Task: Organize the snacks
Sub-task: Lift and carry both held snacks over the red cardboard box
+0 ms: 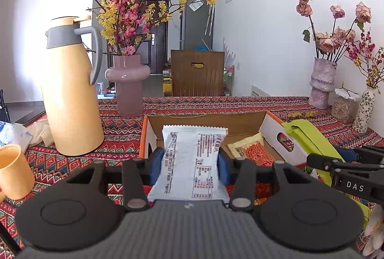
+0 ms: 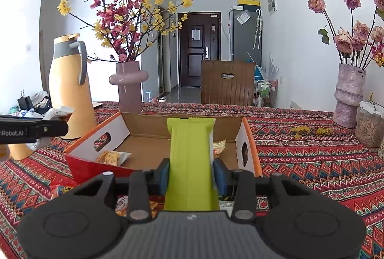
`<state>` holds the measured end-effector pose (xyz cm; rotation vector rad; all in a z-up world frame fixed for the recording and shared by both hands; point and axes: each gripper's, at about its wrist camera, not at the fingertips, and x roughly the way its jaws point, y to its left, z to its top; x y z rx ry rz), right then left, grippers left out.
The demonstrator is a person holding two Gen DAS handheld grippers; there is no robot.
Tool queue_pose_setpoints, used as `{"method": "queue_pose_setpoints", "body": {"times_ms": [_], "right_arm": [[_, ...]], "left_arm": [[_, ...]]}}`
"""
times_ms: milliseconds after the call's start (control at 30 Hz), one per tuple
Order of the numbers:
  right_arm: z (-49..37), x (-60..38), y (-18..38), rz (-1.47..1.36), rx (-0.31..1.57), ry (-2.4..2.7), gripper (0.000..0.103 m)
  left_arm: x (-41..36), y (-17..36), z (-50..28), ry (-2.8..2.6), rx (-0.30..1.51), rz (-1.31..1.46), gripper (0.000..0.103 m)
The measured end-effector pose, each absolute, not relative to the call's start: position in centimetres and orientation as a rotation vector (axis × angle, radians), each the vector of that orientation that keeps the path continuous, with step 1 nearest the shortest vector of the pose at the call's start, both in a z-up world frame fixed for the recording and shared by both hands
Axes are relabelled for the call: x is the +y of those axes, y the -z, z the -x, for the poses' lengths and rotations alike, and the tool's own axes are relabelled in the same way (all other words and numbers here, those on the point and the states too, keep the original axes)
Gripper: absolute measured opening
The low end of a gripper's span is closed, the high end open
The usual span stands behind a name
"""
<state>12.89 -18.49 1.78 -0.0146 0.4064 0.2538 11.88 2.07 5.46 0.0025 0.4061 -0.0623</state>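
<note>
Over box (image 1: 153,131) | white pack (image 1: 192,163) clamped by left gripper (image 1: 191,169) | green pack (image 2: 190,163) clamped by right gripper (image 2: 191,176) | both held ready for drop-in

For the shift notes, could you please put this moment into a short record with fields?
left gripper: shut on white snack packet
right gripper: shut on green snack packet
cardboard box: open, on the patterned tablecloth
in box: orange packet, another snack packet
behind box: pink vase, yellow thermos
</note>
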Motion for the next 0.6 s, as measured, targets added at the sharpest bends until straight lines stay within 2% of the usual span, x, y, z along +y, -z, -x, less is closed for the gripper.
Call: {"method": "queue_pose_setpoints", "body": {"times_ms": [333,600], "right_arm": [[-18.7,-18.6,-2.6,0.034,0.425,-0.206,0.038],[-23.5,-18.4,-2.2,0.033,0.504,-0.172,0.037]], "left_arm": [[1.6,-6.6,-16.8,0.014,0.426,-0.003,0.047],[0.8,-5.6,-20.7,-0.021,0.502,-0.015,0.047]]}}
